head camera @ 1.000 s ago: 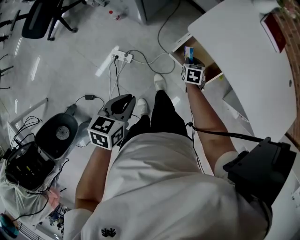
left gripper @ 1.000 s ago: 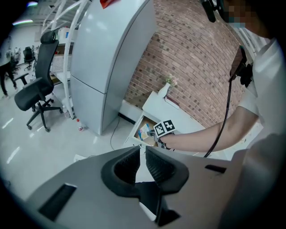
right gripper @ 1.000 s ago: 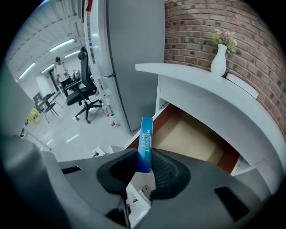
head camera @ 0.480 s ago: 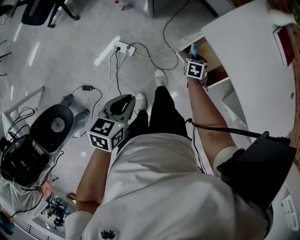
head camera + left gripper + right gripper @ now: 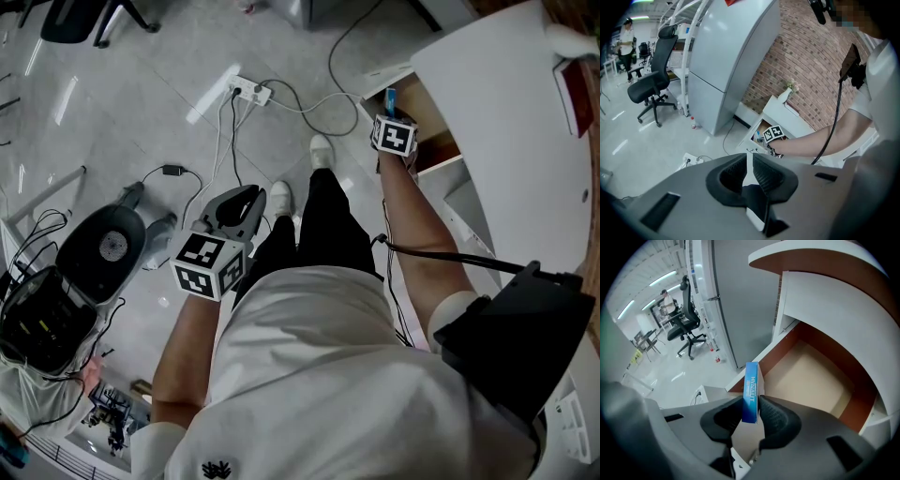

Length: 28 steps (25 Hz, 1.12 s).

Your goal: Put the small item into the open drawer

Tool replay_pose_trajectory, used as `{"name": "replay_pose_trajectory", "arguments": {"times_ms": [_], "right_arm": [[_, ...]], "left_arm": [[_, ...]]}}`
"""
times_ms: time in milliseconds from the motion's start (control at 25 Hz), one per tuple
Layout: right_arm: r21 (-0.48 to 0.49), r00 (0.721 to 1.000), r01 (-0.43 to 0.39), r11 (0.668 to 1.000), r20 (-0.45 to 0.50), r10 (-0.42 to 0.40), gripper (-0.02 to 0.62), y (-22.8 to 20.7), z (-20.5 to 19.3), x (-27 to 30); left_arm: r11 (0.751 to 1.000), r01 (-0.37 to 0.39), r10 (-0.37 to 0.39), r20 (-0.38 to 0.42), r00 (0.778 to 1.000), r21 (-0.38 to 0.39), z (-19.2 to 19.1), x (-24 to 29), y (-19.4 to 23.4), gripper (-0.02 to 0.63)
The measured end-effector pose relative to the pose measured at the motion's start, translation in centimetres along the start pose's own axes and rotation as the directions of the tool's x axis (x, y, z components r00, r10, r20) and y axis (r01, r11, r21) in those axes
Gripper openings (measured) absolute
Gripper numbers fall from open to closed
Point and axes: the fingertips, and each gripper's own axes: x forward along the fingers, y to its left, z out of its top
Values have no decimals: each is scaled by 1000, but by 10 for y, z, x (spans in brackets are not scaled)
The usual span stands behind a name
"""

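Status: carry done, drop not yet complete.

- Right gripper (image 5: 751, 400): the small blue box (image 5: 751, 380) stands upright on end between its jaws, and both pads look to be on its sides. The jaws have just been opening, so I judge the release is starting.
- Box location: in the air, over the near-left corner of the open drawer (image 5: 811, 376). The bare drawer floor spreads away at 2 to 3 o'clock from the box. The box touches neither floor nor wall.
- In the head view, the drawer sits at 1 o'clock, under the white desk (image 5: 506, 122).
- Left gripper (image 5: 748, 157): jaws at a narrow slit with nothing in them, idle over the floor at 9 o'clock, well apart from the drawer.

Left to do: let the box fall clear of the pads and come to rest inside.
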Motion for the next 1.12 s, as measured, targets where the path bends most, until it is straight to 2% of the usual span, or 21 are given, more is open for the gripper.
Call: {"name": "replay_pose_trajectory", "arguments": {"times_ms": [280,680,1120], "right_arm": [[2,999,-47,999,-22,47,137,-3,-14,6],[16,998,-67,998,-7,67,129,-3,-8,5],[2,995,-95,995,-23,95,164,5,-10,8]], "left_arm": [[1000,-4,4,-1,1000,-1,-3,9,-4,54],[1000,2,-2,-7,1000,3,-5,13,-9,54],[1000,6,-6,-1,1000,7,-5,15,-11,54]]}}
